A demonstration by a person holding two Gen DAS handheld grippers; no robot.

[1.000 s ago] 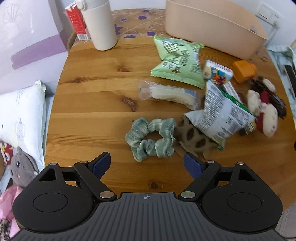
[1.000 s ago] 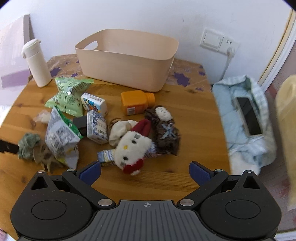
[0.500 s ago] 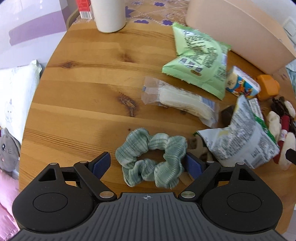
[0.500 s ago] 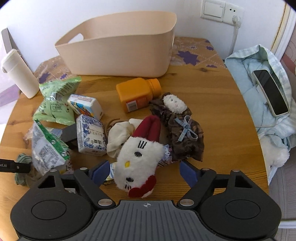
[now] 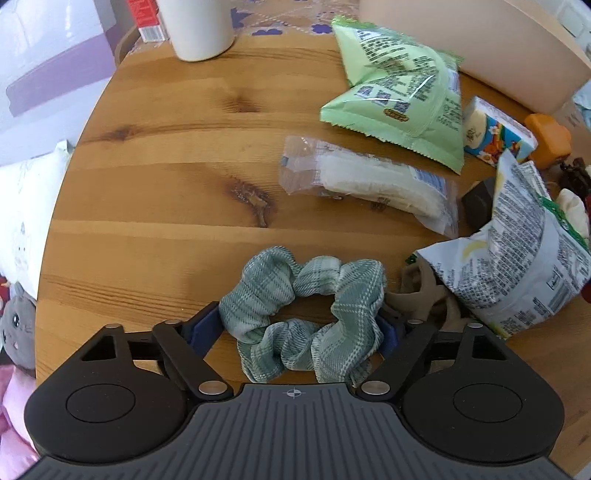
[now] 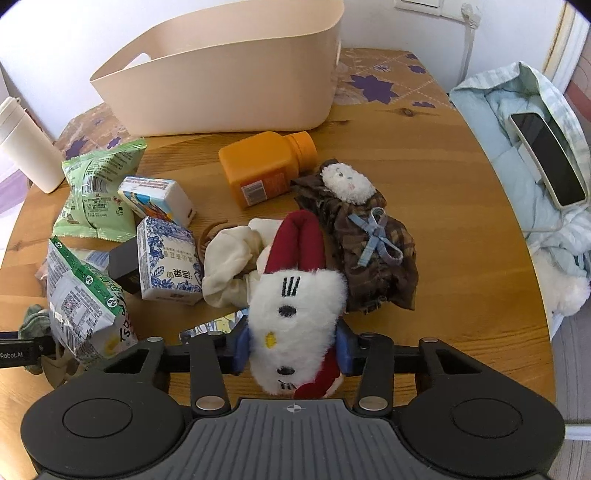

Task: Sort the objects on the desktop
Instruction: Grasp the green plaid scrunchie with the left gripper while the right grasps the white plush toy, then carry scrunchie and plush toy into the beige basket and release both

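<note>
My left gripper (image 5: 295, 328) has its blue pads on both sides of a green plaid scrunchie (image 5: 303, 314) that lies on the round wooden table (image 5: 155, 184); the jaws touch it and have closed in on it. My right gripper (image 6: 293, 350) is shut on a white plush cat toy (image 6: 295, 310) with red ears and bow. A beige bin (image 6: 229, 74) stands at the back of the table.
Green snack bag (image 5: 402, 92), clear wrapped pack (image 5: 369, 181), grey snack bag (image 5: 524, 266), orange bottle (image 6: 266, 170), two small cartons (image 6: 166, 258), brown plaid scrunchie (image 6: 369, 251), cream scrunchie (image 6: 229, 266), white cup (image 5: 199, 26). Phone (image 6: 546, 158) on blue cloth at right.
Both grippers moved forward and down. The left jaws narrowed onto the green scrunchie. The right jaws closed on the plush cat.
</note>
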